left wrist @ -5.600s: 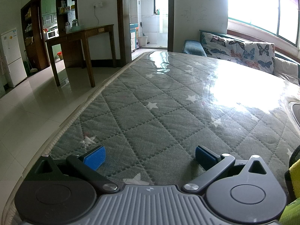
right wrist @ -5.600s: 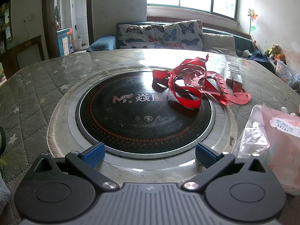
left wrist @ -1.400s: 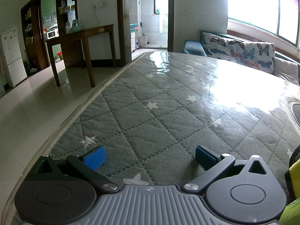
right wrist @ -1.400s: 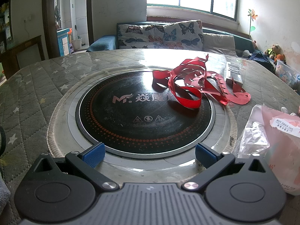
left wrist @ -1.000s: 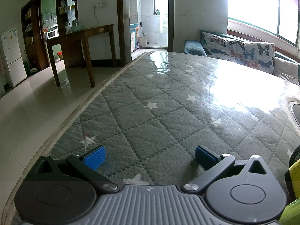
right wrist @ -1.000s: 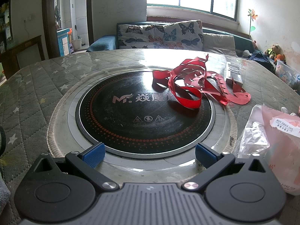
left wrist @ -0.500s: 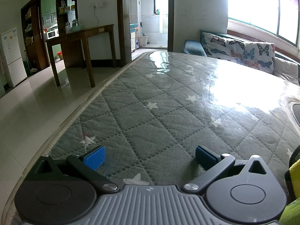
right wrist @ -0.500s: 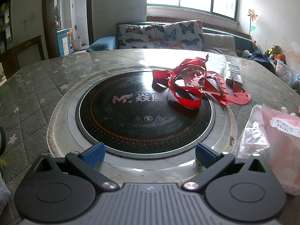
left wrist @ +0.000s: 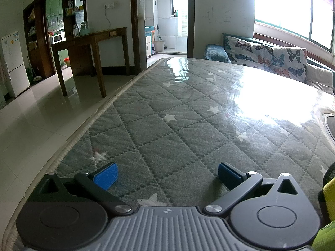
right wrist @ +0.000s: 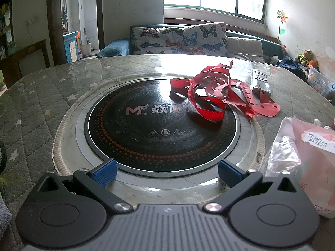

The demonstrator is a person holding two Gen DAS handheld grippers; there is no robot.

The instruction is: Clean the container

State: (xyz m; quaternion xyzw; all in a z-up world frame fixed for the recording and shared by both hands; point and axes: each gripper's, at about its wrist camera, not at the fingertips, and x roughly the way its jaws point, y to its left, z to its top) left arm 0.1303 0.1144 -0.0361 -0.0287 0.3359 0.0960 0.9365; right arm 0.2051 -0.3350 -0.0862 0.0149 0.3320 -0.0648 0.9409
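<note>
Sunlight from the wide window washed over the round table (left wrist: 188,125), its grey quilted star-print cloth lying under a glossy clear cover, with a butterfly-print sofa (right wrist: 180,37) beyond it. My left gripper (left wrist: 167,173) sat low over bare cloth near the table edge, its blue-padded fingers (left wrist: 105,175) spread wide with nothing between them. My right gripper (right wrist: 166,171) was equally wide apart and empty, facing the round black glass induction cooktop (right wrist: 159,125) sunk into the middle of the table. A tangle of red cut-paper ribbon (right wrist: 219,96) lay partly on the glass and partly on the cloth, a small flat silver box (right wrist: 260,81) rested just behind it, and a crinkled clear and pink plastic bag (right wrist: 303,156) sat near my right finger. No container showed in either view, so I could not tell where it was; only a sliver of yellow and green material (left wrist: 328,198) peeked in at the far right of the left camera, too cropped to identify. I judged the main risk was reaching blind for something outside my view: a sideways sweep on the right could snag the bag or drag the ribbon across the glass, and on the left the slick cover near the rim could let anything nudged slide off to the tiled floor (left wrist: 31,129).
</note>
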